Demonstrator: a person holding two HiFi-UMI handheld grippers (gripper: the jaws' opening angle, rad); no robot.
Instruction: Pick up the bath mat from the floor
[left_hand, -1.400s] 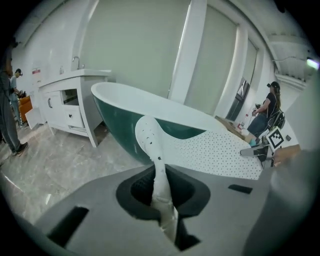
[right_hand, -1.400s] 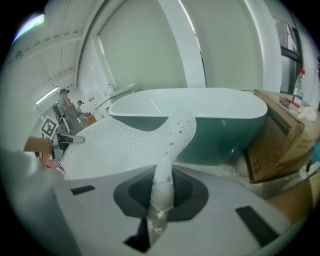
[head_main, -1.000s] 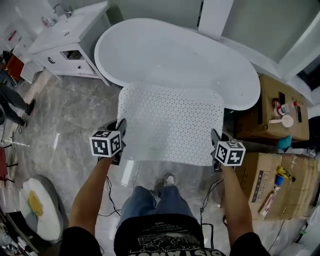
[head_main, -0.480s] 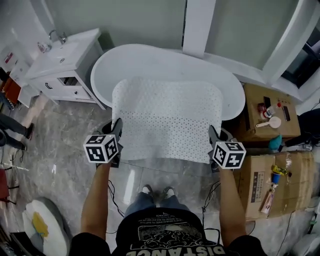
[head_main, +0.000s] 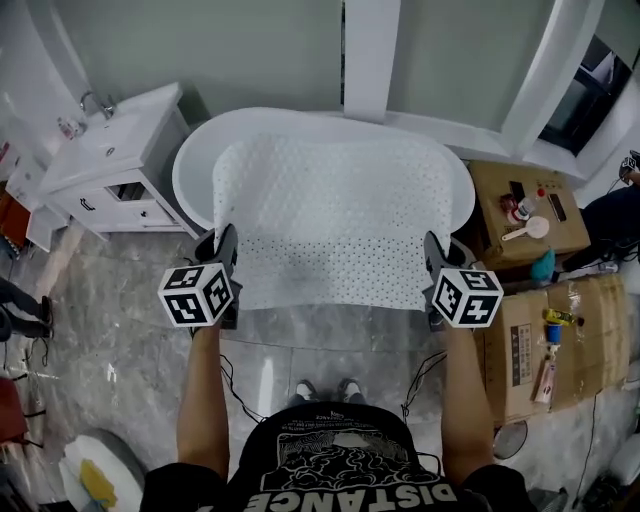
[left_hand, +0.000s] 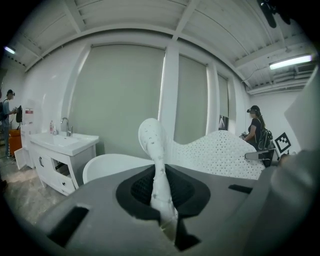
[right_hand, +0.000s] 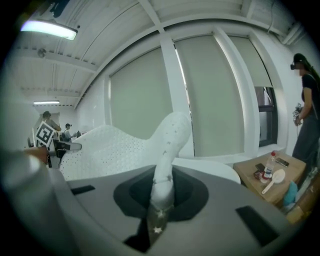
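A white perforated bath mat (head_main: 335, 225) hangs spread out in the air between my two grippers, over the white bathtub (head_main: 195, 165). My left gripper (head_main: 226, 262) is shut on the mat's near left corner, and the mat (left_hand: 155, 165) rises out of its closed jaws. My right gripper (head_main: 432, 262) is shut on the near right corner, where the mat (right_hand: 167, 150) stands up from the jaws. The far edge of the mat curls upward. Most of the tub is hidden behind the mat.
A white vanity with a sink (head_main: 100, 160) stands at the left. Cardboard boxes (head_main: 520, 210) with bottles and a scoop sit at the right, another box (head_main: 555, 345) nearer me. A person (left_hand: 256, 132) stands far off. The marble floor (head_main: 90, 300) lies below.
Both grippers have lifted the mat higher and carried it forward. It now covers more of the tub, and its far edge has risen.
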